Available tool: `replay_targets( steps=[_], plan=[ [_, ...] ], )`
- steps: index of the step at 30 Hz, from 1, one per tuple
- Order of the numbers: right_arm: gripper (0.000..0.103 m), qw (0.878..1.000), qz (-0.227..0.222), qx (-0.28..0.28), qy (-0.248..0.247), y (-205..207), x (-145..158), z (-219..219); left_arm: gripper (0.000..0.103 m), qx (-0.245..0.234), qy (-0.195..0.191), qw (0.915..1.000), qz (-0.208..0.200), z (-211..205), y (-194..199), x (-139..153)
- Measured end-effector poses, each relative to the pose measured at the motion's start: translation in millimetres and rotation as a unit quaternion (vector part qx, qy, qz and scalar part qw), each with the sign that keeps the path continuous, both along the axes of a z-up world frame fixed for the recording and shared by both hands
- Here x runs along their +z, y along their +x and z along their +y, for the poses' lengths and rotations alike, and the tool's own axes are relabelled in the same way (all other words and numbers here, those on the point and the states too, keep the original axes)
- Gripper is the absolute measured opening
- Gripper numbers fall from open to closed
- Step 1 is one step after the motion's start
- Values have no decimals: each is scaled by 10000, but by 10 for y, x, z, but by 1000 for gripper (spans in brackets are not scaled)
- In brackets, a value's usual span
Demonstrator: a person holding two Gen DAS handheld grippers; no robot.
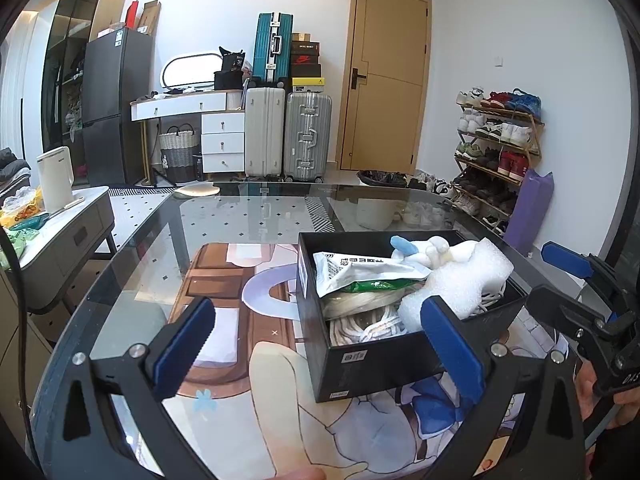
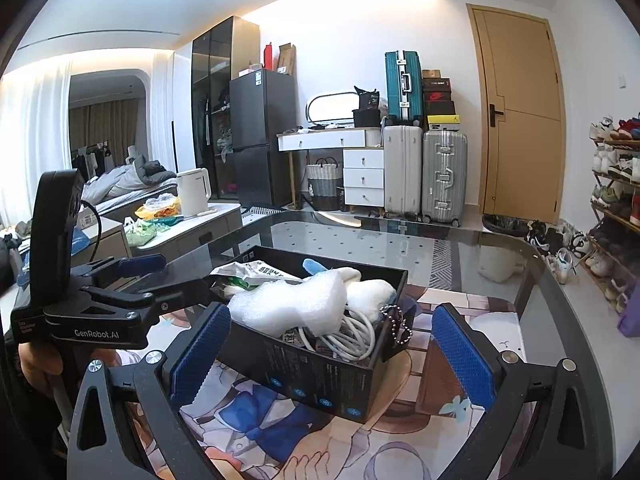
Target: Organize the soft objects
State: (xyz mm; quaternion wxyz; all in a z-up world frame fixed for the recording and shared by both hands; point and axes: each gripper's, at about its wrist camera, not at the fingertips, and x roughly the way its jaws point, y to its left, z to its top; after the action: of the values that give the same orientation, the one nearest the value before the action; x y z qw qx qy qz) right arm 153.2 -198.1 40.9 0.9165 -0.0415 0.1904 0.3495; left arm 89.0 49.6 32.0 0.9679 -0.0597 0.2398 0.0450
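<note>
A black open box (image 1: 360, 364) (image 2: 320, 376) stands on a printed mat on the glass table. Inside lie a white foam sheet (image 1: 460, 280) (image 2: 288, 304), a silver and green pouch (image 1: 360, 272) (image 2: 248, 272), a white plush with a blue part (image 1: 416, 248) (image 2: 368, 288), a white rope coil (image 1: 368, 324) and a white cable (image 2: 352, 336). My left gripper (image 1: 320, 348) (image 2: 172, 276) is open at the box's near-left corner, holding nothing. My right gripper (image 2: 332, 356) (image 1: 550, 280) is open too, its fingers straddling the box's right end without touching it.
The printed mat (image 1: 240, 320) (image 2: 280, 420) covers the near part of the glass table (image 1: 240, 216). A low cabinet with a white kettle (image 1: 54, 178) stands to the left. Suitcases (image 1: 284, 136), a door and a shoe rack (image 1: 496, 148) are behind.
</note>
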Motion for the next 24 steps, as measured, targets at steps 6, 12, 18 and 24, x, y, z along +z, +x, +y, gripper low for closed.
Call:
replay_targets(
  steps=[6,12,18,24],
  plan=[
    [102,10000,43,-22,29,23,1,-11,103,2,1,10000,-3,0,-5,4],
    [102,10000,32,-27,28,20,1,-13,103,22,19,10000,-51,-18,-9,13],
    [102,10000,22,-24,36,16,-6,-19,103,17,16,10000,-55,-23,-11,9],
    [102,10000,29,-33,41,13,-9,-19,103,12,29,10000,-64,-43,-11,10]
  ],
)
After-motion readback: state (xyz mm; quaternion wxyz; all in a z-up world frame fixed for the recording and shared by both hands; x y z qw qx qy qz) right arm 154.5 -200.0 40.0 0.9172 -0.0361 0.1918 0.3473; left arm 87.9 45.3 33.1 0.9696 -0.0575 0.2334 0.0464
